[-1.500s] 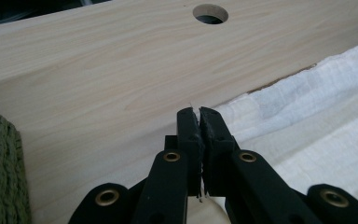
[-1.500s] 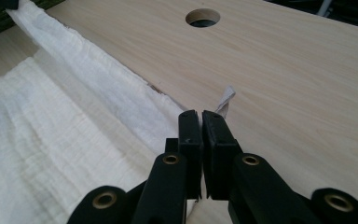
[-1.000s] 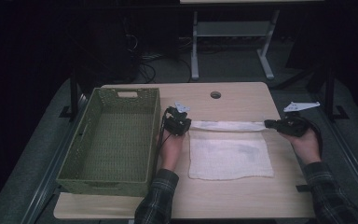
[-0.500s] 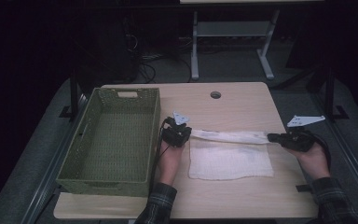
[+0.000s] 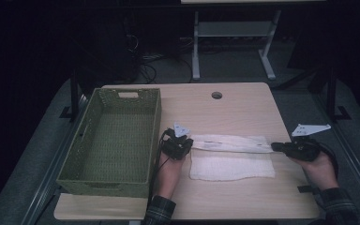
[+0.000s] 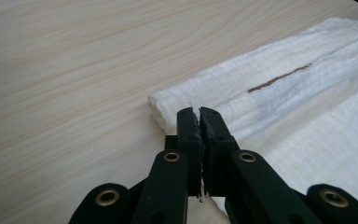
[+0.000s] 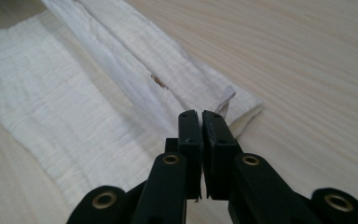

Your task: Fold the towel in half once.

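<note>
High view: a white cloth (image 5: 232, 166) lay on the desk (image 5: 243, 105) just right of a green woven basket (image 5: 112, 140), its far edge drawn back toward the person as a folded band between the two grippers. The left gripper (image 5: 187, 144) held the band's left end, close beside the basket; the right gripper (image 5: 276, 147) held its right end near the desk's right edge, and each hand reached in from below in a plaid sleeve. This view did not resolve the jaws. Left gripper view: the jaws of the left gripper (image 6: 199, 116) were clenched on the corner of the cloth (image 6: 307, 121), the fabric pinched between the pads, and a thin brown mark lay along the fold. Right gripper view: the right gripper (image 7: 199, 116) likewise gripped the opposite corner of the cloth (image 7: 74, 116), jaws closed on the fabric, and a small brown fleck showed on the band; the layers of the fold were plain here, as they were not from above. Surface and room: the desk was pale wood grain with a round cable hole (image 5: 216, 95) near its far edge; the basket had a handle slot in its far wall. Beyond the desk the room was dark, with grey floor, a white stand (image 5: 232, 42) and loose cables (image 5: 150, 61).
</note>
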The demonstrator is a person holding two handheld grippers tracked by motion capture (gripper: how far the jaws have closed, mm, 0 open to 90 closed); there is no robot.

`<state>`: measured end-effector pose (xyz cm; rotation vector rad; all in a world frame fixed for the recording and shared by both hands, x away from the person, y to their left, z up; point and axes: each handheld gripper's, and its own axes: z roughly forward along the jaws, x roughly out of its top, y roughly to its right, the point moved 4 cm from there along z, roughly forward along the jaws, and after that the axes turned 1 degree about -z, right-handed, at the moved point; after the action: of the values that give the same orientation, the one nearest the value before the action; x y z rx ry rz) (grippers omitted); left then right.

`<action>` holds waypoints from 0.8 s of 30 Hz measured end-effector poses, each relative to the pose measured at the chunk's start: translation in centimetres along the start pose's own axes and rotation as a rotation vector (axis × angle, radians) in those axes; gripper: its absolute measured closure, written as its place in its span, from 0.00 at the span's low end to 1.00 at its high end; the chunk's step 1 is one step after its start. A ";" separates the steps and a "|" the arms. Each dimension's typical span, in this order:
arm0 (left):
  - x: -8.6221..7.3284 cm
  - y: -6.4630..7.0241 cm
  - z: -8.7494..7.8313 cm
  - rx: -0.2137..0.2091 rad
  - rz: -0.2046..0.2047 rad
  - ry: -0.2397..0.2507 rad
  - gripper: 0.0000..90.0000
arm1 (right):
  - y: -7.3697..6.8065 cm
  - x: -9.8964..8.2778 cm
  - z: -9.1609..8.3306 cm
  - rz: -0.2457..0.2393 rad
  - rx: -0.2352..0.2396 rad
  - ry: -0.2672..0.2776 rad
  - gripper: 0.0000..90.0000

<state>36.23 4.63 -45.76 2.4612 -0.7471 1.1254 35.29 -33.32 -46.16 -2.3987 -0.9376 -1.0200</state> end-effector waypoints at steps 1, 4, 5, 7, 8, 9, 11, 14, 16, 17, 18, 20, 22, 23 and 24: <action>-0.1 0.1 -0.2 -0.002 0.000 0.002 0.97 | -0.2 -0.1 -0.1 0.003 0.002 0.000 0.96; -0.3 0.3 -0.5 -0.006 -0.003 0.008 0.97 | -0.6 -0.5 -0.5 -0.007 0.008 -0.004 0.96; -0.5 0.6 -1.0 -0.014 0.001 0.014 0.97 | -0.7 -0.6 -0.6 -0.011 0.006 -0.004 0.96; -0.6 1.0 -1.6 -0.016 0.006 0.027 0.97 | -0.9 -0.7 -0.9 -0.015 0.004 -0.001 0.96; -0.6 1.0 -1.6 -0.016 0.006 0.027 0.97 | -0.9 -0.7 -0.9 -0.015 0.004 -0.001 0.96; -0.7 1.3 -2.3 -0.020 0.007 0.034 0.97 | -1.2 -0.9 -1.1 -0.017 0.009 0.006 0.96; -0.8 1.6 -2.8 -0.024 0.007 0.042 0.97 | -1.4 -1.0 -1.3 -0.018 0.012 0.006 0.96; -1.4 1.9 -3.1 -0.027 0.009 0.038 0.97 | -1.9 -1.4 -1.6 -0.022 0.022 0.003 0.96; -1.8 2.0 -3.2 -0.029 0.009 0.029 0.97 | -2.2 -1.6 -1.7 -0.027 0.024 0.000 0.96; -1.8 2.0 -3.2 -0.029 0.009 0.029 0.97 | -2.2 -1.6 -1.7 -0.027 0.024 0.000 0.96; -2.0 2.2 -3.3 -0.031 0.008 0.029 0.97 | -2.3 -1.7 -1.8 -0.036 0.025 -0.001 0.96; -2.5 2.4 -3.4 -0.042 0.010 0.017 0.97 | -2.7 -2.1 -2.0 -0.031 0.029 -0.011 0.96; -2.9 2.6 -3.5 -0.048 0.005 0.012 0.97 | -2.8 -2.3 -2.0 -0.029 0.038 -0.014 0.96; -3.1 2.7 -3.4 -0.050 0.003 0.005 0.97 | -2.8 -2.4 -1.9 -0.029 0.041 -0.016 0.96; -3.4 2.7 -3.4 -0.052 0.008 -0.006 0.97 | -2.9 -2.6 -1.9 -0.026 0.044 -0.023 0.96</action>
<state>30.76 5.17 -46.03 2.4215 -0.7792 1.0880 30.99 -33.41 -46.58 -2.3727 -0.9910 -0.9727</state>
